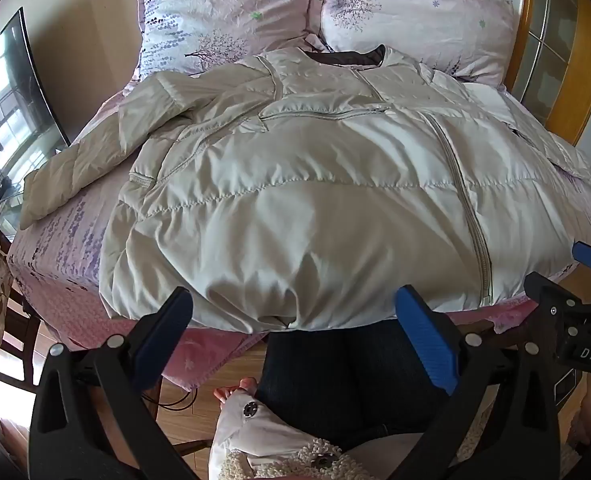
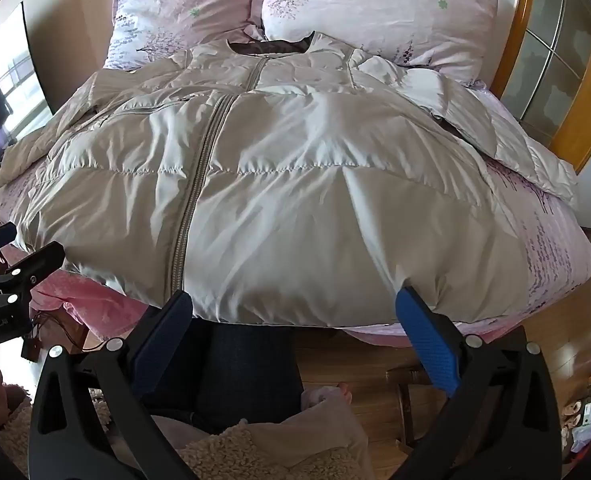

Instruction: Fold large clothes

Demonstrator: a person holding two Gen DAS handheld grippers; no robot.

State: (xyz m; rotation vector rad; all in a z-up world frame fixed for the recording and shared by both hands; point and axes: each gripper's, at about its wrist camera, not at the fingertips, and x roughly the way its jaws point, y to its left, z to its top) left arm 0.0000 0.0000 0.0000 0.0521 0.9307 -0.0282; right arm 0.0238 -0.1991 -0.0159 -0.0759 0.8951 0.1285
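Note:
A large cream padded jacket (image 1: 295,184) lies flat, front up and zipped, on the pink bed (image 1: 59,256), collar toward the pillows. It also fills the right wrist view (image 2: 295,184). Its left sleeve (image 1: 75,168) stretches out over the sheet; the other sleeve (image 2: 535,160) lies at the right. My left gripper (image 1: 293,312) is open and empty at the jacket's hem, left of the zip (image 1: 471,216). My right gripper (image 2: 293,312) is open and empty at the hem, right of the zip (image 2: 191,200). Each gripper shows at the edge of the other's view.
Two pink floral pillows (image 1: 223,12) (image 1: 415,12) lean at the head of the bed. A wooden framed door (image 1: 555,60) stands at the right, a television (image 1: 11,100) at the left. The person's legs and feet (image 1: 351,376) stand on the wooden floor below the bed's edge.

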